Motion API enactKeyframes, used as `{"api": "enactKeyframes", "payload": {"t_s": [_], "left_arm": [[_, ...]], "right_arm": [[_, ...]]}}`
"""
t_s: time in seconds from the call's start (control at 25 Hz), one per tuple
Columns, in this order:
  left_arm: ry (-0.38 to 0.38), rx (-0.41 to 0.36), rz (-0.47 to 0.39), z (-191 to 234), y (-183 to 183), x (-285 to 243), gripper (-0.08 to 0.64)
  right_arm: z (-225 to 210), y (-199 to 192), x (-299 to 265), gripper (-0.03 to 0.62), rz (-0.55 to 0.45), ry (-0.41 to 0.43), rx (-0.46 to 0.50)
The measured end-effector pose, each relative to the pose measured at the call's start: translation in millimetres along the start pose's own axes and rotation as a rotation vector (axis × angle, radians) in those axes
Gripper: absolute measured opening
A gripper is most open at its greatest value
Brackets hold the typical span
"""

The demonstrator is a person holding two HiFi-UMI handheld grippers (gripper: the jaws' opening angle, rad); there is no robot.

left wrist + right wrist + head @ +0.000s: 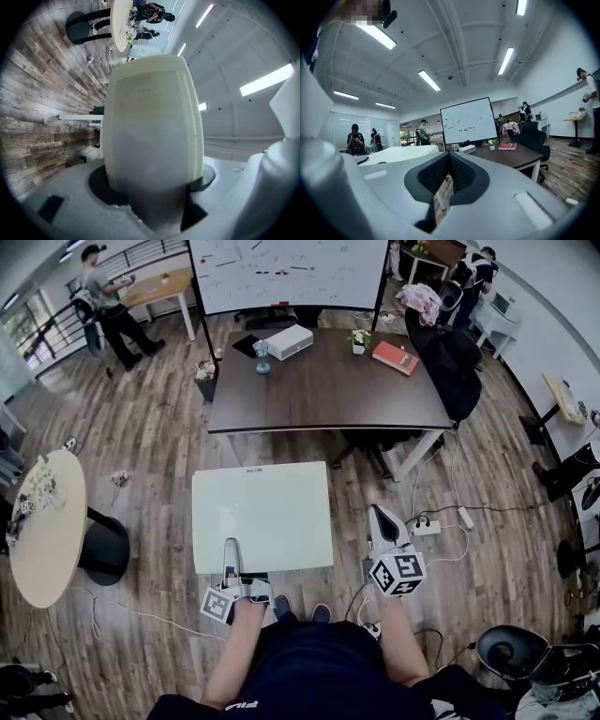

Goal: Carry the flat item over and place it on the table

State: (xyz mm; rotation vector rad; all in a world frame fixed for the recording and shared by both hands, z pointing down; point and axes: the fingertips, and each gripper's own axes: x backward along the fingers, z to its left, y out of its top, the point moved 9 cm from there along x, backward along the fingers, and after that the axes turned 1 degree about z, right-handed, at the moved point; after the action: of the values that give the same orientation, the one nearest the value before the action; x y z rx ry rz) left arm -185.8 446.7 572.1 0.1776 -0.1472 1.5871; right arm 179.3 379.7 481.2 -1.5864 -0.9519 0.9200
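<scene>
The flat panel (262,517) has a smooth white face with a faint sheen. The floor (150,437) is wood plank with weathered grain; the top of the dark table (328,381) is smooth and matt. The right gripper (449,155) is matt grey plastic with black textured pads (464,174).

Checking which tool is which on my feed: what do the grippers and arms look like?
The left gripper and right gripper are pale grey-white plastic with tapered jaws; black ridged pads show in the right gripper view. Each carries a cube with black-and-white square markers. The person wears a dark navy top; no sleeves reach the forearms.
</scene>
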Motion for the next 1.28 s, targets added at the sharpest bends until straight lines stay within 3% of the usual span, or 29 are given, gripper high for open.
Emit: {"api": "enactKeyframes", "payload": {"t_s": [0.64, 0.92, 1.28], "left_arm": [[-0.011, 0.017, 0.050, 3.6, 40.8, -41.2, 0.288], [-0.003, 0.026, 0.096, 12.7, 60.6, -63.9, 0.288], [-0.005, 0.054, 0.109, 27.1, 54.3, -93.3, 0.290]], "right_arm": [[29.0, -5.0, -46.5, -0.003, 0.031, -0.036, 0.111], [47.9, -4.1, -63.5, -0.003, -0.008, -0.057, 0.149], [39.9, 8.2, -82.7, 0.002, -0.093, -0.069, 0.176]]}}
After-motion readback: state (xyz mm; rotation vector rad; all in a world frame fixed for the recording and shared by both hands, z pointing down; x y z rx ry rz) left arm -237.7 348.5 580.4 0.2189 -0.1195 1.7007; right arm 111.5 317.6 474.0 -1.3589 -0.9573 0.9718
